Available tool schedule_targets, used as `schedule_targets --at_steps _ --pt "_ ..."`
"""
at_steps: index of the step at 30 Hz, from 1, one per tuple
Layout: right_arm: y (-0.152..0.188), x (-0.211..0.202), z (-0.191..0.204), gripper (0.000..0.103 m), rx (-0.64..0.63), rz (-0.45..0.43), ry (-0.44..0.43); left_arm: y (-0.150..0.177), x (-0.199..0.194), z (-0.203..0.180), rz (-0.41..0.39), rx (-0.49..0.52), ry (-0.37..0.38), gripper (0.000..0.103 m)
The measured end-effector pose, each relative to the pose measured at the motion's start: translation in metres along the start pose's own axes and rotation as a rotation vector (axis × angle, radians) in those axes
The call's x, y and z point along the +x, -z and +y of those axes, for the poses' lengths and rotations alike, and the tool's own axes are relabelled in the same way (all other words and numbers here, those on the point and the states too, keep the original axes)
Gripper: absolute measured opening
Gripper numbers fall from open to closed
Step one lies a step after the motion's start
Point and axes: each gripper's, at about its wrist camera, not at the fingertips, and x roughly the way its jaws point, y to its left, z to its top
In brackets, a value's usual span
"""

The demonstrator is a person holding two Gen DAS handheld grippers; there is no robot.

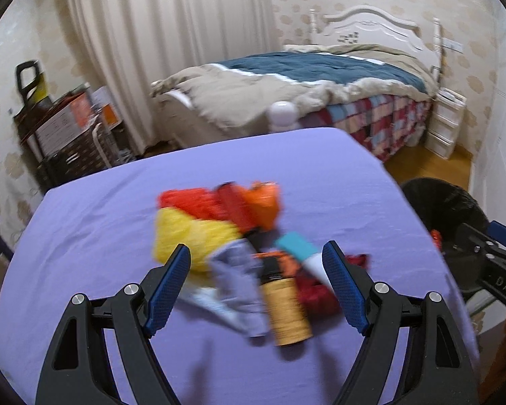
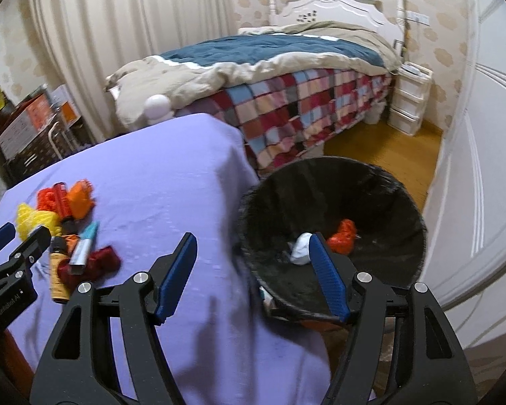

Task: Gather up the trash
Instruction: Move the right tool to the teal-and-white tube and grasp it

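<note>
**Purple cloth, bright litter: both grippers empty over a half-cleared table**

Purple fabric covers the table [image 1: 84,222], where a heap of trash [image 1: 249,246] lies near the middle, toward the edge beside the bin [image 2: 334,222]. The left gripper [image 1: 256,283] hangs above the heap, jaws spread wide with nothing between the pads. The right gripper [image 2: 253,270] straddles the table's edge and the bin's rim, jaws apart and likewise empty. The black-lined bin stands on the floor just beside the table and already holds a white wad [image 2: 300,248] and an orange scrap [image 2: 344,236].

The yellow mesh [image 1: 185,233] and orange mesh [image 1: 185,199] look feather-light and crushable; a pinch on any bunched fold should do. The brown bottle [image 1: 286,307], lying on its side, appears rigid, smooth and likely to roll, so a grip across its middle seems safest. The teal-capped tube [image 1: 300,249] looks slim and slippery. The dark red wrapper [image 1: 317,293] seems crinkly and soft.
</note>
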Motion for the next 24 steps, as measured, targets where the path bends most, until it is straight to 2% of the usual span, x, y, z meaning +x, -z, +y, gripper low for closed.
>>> schedule_targets --at_steps 11,24 --pt "0.002 0.002 0.053 0.067 -0.088 0.014 -0.068 0.018 0.007 0.071 0.05 -0.114 -0.088 0.078" --pt "0.005 0.001 0.111 0.065 -0.216 0.021 -0.148 0.039 0.011 0.096 0.083 -0.146 -0.113 0.078"
